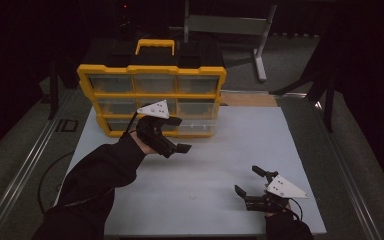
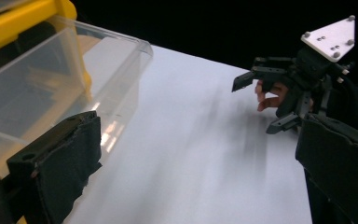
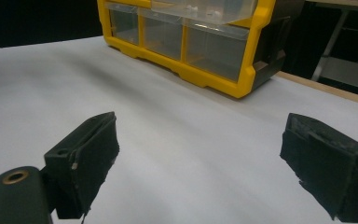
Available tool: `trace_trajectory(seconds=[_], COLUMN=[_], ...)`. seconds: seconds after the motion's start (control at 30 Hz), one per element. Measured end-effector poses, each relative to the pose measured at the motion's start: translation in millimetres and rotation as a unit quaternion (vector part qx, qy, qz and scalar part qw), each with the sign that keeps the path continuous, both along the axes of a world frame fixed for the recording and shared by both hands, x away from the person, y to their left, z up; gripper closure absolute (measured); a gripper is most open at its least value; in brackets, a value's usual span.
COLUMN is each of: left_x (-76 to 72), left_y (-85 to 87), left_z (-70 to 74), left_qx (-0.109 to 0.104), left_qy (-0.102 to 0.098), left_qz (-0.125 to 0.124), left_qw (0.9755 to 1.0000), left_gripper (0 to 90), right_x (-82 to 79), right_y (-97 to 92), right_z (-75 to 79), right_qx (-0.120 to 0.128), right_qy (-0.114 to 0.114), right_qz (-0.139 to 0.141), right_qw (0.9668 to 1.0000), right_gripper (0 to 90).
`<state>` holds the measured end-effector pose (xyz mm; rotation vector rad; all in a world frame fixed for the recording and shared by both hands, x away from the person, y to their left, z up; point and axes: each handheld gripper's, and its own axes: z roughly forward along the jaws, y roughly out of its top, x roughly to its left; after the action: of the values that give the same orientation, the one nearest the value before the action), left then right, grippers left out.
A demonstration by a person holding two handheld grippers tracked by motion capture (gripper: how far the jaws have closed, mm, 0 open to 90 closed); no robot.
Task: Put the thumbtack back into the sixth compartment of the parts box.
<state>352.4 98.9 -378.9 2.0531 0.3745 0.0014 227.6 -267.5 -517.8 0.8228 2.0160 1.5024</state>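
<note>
My left hand-held gripper gapes beside the yellow drawer organizer (one clear drawer protrudes); my right hand-held gripper, open, rests on the white worktop.

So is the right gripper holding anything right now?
No, the right gripper has its jaws spread wide with just bare white table between them.

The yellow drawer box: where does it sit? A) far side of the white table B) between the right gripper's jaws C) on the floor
A: the yellow drawer box sits at the white table's far edge, beyond both open grippers.
</note>
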Motion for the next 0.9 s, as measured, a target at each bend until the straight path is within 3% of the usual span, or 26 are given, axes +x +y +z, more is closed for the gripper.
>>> trace_trajectory(seconds=[0.17, 0.37, 0.63, 0.9], left_x=[-9.2, -21.1, -34.6, -48.2], left_y=[-2.1, -6.6, -11.9, -20.0], left_z=[-6.4, -20.3, -47.4, -76.1], left_qx=[0.014, 0.016, 0.016, 0.033], left_qy=[-0.005, 0.006, 0.017, 0.026], left_qz=[-0.006, -0.027, -0.047, -0.066], left_qw=[0.9999, 0.9995, 0.9986, 0.9969], left_gripper=[0.6, 0.7, 0.9, 1.5], right_x=[0.1, -0.2, -0.1, -0.4], right_y=[0.2, 0.0, -0.1, 0.5], right_z=[0.0, 0.3, 0.2, 0.1], right_qx=[-0.001, 0.0, 0.0, -0.002], right_qy=[-0.001, -0.001, -0.001, -0.001], right_qz=[0.001, 0.001, 0.001, 0.001], right_qw=[1.0, 1.0, 1.0, 1.0], right_gripper=[10.9, 10.8, 10.8, 10.8])
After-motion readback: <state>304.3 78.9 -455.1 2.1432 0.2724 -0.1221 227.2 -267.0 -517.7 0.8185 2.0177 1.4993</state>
